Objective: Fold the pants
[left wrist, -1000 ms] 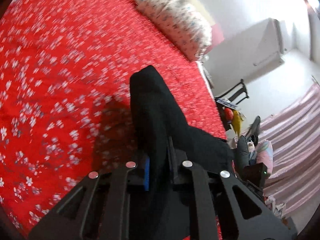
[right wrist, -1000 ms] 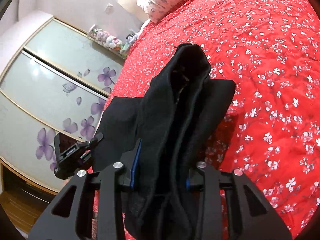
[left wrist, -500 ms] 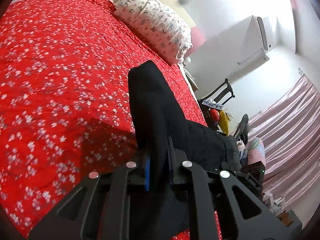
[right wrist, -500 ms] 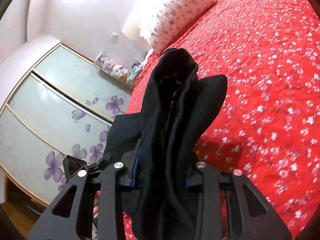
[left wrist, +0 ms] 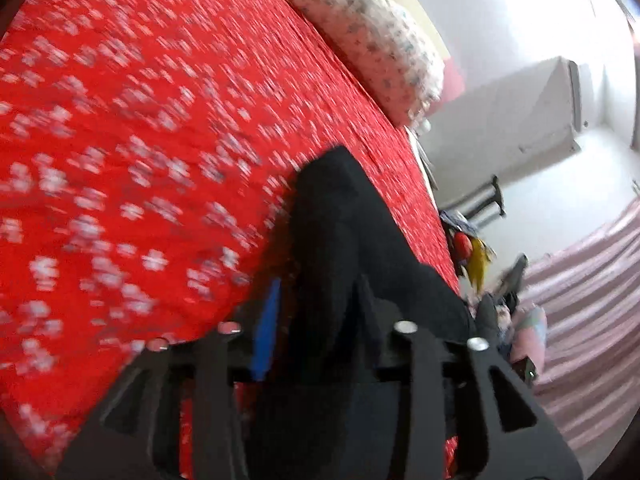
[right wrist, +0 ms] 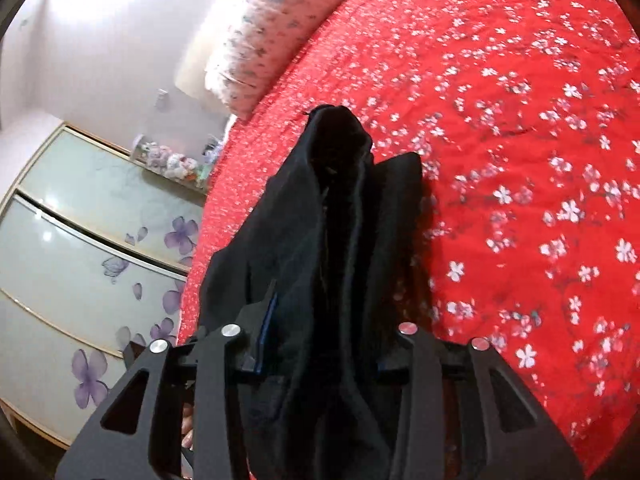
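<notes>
The black pants point(left wrist: 340, 248) lie bunched over the red flowered bed point(left wrist: 120, 140), near its side edge, with lots of bare cover beyond. The left gripper point(left wrist: 316, 312) and right gripper point(right wrist: 326, 320) each have cloth between opening jaws. The left picture is blurry, so its hold is hard to judge. Half a second ago both jaws were closer together.

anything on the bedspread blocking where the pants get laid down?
Nothing visible does. The black pants lie between both grippers' opening jaws, and the red floral bedspread ahead shows bare. The pillow sits off at the head end.
</notes>
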`<control>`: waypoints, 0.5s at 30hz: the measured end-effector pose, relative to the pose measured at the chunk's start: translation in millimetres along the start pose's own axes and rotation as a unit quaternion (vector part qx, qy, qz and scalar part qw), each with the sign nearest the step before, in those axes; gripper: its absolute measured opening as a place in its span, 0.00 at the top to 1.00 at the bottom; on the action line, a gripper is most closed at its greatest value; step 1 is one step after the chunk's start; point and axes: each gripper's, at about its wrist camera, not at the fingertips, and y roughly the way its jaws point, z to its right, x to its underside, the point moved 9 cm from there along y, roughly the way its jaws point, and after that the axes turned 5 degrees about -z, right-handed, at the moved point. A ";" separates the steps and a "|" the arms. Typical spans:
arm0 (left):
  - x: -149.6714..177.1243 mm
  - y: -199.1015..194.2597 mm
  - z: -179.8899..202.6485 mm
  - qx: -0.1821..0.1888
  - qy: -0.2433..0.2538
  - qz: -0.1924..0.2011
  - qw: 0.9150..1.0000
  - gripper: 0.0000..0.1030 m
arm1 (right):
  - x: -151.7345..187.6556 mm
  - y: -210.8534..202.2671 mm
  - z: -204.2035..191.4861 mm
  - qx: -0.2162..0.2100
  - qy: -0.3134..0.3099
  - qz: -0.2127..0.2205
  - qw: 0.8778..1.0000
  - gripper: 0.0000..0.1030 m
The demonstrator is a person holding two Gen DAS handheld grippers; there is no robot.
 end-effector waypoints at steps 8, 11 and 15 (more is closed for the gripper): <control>-7.0 -54.6 35.5 0.023 0.038 0.069 0.997 0.28 | -13.1 -72.2 -35.6 0.022 -0.060 0.135 0.989 0.30; 16.0 -41.6 74.3 0.063 0.096 0.022 0.993 0.18 | 5.0 -63.4 -77.4 -0.071 -0.092 0.084 0.990 0.30; 49.5 -8.5 95.9 0.040 0.157 -0.037 0.986 0.13 | 18.9 -40.6 -87.0 -0.088 -0.095 0.026 0.991 0.28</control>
